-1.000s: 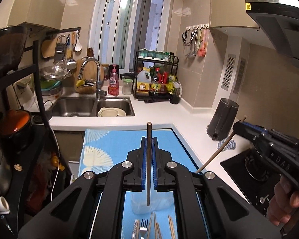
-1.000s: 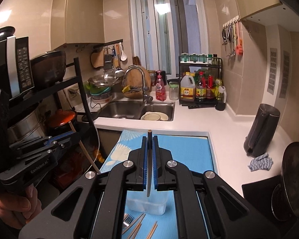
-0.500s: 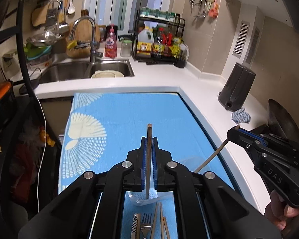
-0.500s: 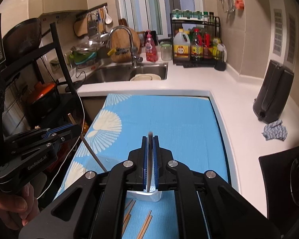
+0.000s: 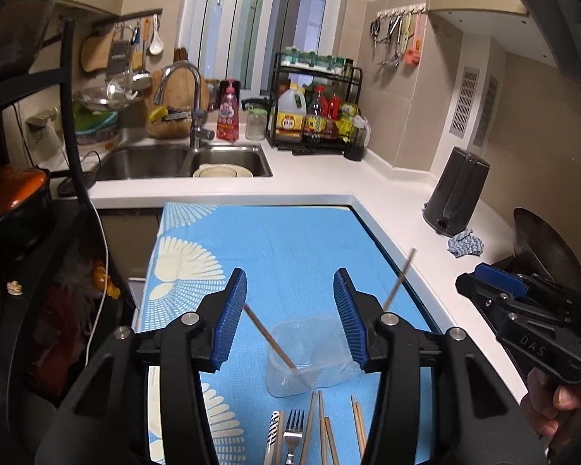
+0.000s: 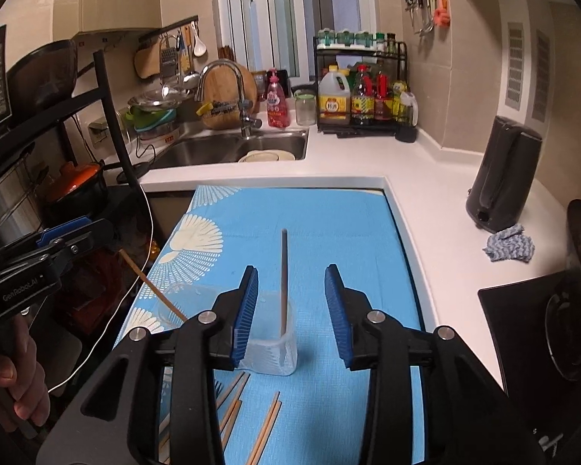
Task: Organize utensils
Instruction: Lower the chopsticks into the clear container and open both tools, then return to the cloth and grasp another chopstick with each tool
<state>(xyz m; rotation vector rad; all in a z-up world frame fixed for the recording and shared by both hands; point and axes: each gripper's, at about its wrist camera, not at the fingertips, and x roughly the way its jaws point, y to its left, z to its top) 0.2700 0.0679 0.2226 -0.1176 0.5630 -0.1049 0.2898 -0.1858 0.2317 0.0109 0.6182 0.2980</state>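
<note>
My left gripper (image 5: 290, 317) hangs over a clear plastic container (image 5: 310, 356) on the blue mat (image 5: 290, 240), its jaws opening. A brown chopstick (image 5: 269, 335) leans in the container, free of the pads, its top end by the left pad. My right gripper (image 6: 290, 310) is also opening. A second chopstick (image 6: 283, 279) stands in the container (image 6: 275, 348) between its pads, untouched. Each gripper shows in the other's view: the right gripper (image 5: 472, 283), the left gripper (image 6: 104, 232). Loose chopsticks (image 5: 317, 418) and a fork (image 5: 294, 434) lie in front of the container.
A white counter (image 6: 426, 178) wraps the mat on the far and right sides. It bears a sink (image 5: 182, 159), a bottle rack (image 5: 313, 116), a dark kettle (image 6: 503, 174) and a blue cloth (image 6: 509, 248). A stove (image 6: 542, 310) is at right, a black shelf rack (image 6: 108, 116) at left.
Both grippers sank toward the container with a chopstick clamped upright in each. Both jaws have now spread, and the two chopsticks rest in the container.
</note>
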